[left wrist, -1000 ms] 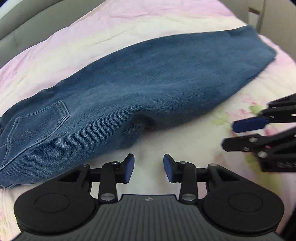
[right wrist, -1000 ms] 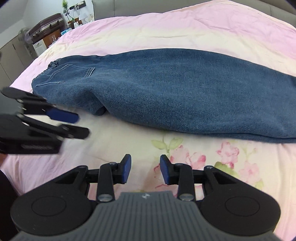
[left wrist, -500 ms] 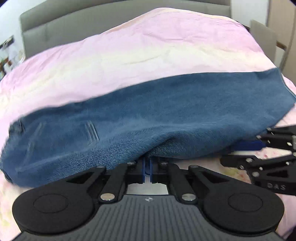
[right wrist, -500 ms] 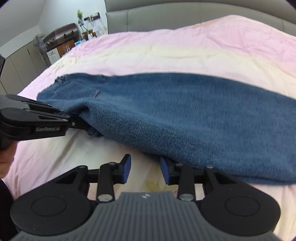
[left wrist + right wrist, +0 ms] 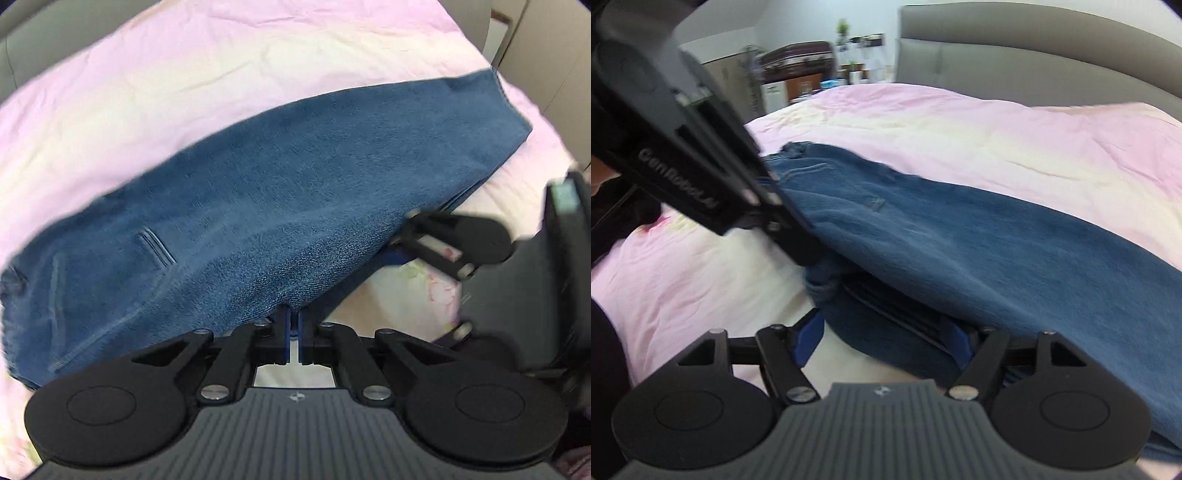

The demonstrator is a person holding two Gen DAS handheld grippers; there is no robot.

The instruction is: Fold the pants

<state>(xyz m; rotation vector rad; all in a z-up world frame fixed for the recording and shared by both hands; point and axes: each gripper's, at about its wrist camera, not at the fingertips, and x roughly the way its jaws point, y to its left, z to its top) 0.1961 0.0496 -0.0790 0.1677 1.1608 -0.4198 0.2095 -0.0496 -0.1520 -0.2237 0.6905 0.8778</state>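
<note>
Nearest to me, my left gripper (image 5: pixel 291 332) is pinched tight on the near edge of the blue jeans (image 5: pixel 295 206), its blue pads (image 5: pixel 283 334) almost meeting with a fold of denim caught between them, so the cloth tents up from the bed toward me; I judge that grip is there to carry this edge over the rest of the pants for the fold. On the other side, my right gripper (image 5: pixel 882 341) has its jaws opening wide, the blue pads (image 5: pixel 807 338) standing either side of a thick bunch of the doubled lower edge without yet pressing on it, which I take as the set-up for a second hold further along the same edge, so both ends can lift together and the fold stays straight. In the right wrist view the left tool crosses the upper left corner, and white lettering on its black arm reads roughly "GenRobot.AI", though blur makes the last letters uncertain. Just beyond the grippers the jeans lie lengthwise across the pink and cream bedspread (image 5: pixel 221 74), the back pocket and waistband toward the left, the leg hems toward the right, floral print showing by the near edge. Farther off stand a grey padded headboard (image 5: pixel 1034 48), a dark suitcase (image 5: pixel 798 59) and a small potted plant (image 5: pixel 843 29).
</note>
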